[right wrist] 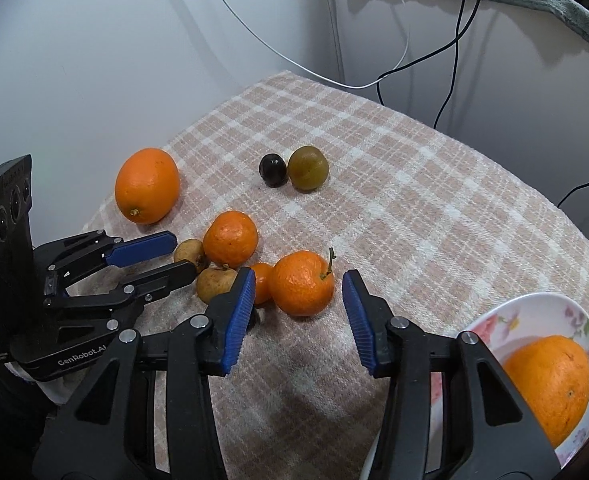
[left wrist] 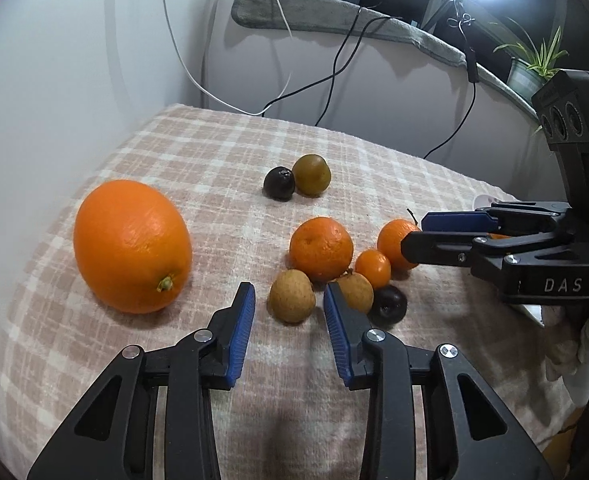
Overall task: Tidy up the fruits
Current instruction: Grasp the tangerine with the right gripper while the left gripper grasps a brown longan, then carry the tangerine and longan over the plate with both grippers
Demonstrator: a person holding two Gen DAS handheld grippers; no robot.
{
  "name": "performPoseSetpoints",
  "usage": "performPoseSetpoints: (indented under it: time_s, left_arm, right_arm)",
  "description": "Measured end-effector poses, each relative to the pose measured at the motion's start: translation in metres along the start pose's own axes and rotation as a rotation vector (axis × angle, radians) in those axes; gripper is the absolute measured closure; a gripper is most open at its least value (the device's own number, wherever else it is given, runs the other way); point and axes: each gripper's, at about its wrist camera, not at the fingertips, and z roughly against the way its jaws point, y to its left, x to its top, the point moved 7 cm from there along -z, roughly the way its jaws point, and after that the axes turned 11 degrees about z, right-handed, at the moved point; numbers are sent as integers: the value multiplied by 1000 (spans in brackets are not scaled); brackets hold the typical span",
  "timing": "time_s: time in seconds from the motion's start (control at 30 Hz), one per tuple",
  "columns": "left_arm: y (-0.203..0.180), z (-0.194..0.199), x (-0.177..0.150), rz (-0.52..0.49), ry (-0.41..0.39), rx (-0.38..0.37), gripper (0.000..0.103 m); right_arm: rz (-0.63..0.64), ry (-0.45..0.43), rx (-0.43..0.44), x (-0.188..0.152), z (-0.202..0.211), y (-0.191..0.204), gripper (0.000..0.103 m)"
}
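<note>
Approach step: both grippers close on the fruit cluster at frame centre on the bench. Left gripper (left wrist: 288, 300) jaws apart around a tan fruit (left wrist: 292, 296); right gripper (right wrist: 298, 294) jaws apart around a stemmed mandarin (right wrist: 301, 283). Next, judged: clamp, lift, carry to the bowl (right wrist: 534, 312) at lower right.

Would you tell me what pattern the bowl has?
White bowl with a pink floral print, clearest in the right wrist view.
</note>
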Motion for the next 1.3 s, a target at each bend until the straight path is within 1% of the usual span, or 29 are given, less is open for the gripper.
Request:
performPoseSetpoints:
  time_s: [0.03, 0.1, 0.2, 0.33, 0.43, 0.5, 0.63, 0.9, 1.3]
  left_arm:
    - [0, -2, 0, -2, 3, 1, 69]
    - [1, -5, 1, 0, 10, 1, 69]
    - [3, -10, 1, 12, 30, -1, 70]
    - [1, -13, -1, 6, 40, 3, 70]
    - [1, -15, 0, 4, 49, -1, 70]
    - [1, -16, 1, 4, 53, -3, 72]
    - [1, -17, 2, 10, 57, -14, 80]
    - [1, -15, 1, 3, 47, -6, 80]
    - [-2, 2, 2, 19, 17, -20, 80]
  right_arm:
    - [1, 5, 0, 0, -1, 0, 55]
    - [3, 19, -5, -1, -4, 1, 60]
    - [-11, 40, 1, -2, -10, -1, 62]
    - [-51, 49, 30, -1, -14, -5, 63]
    - [-58, 58, 39, -1, -16, -5, 63]
    - [-55, 66, 40, -2, -19, -4, 63]
    - [-60, 65, 44, -2, -19, -4, 64]
    - [-65, 59, 42, -2, -16, -6, 65]
    - [-83, 3, 34, -4, 8, -7, 65]
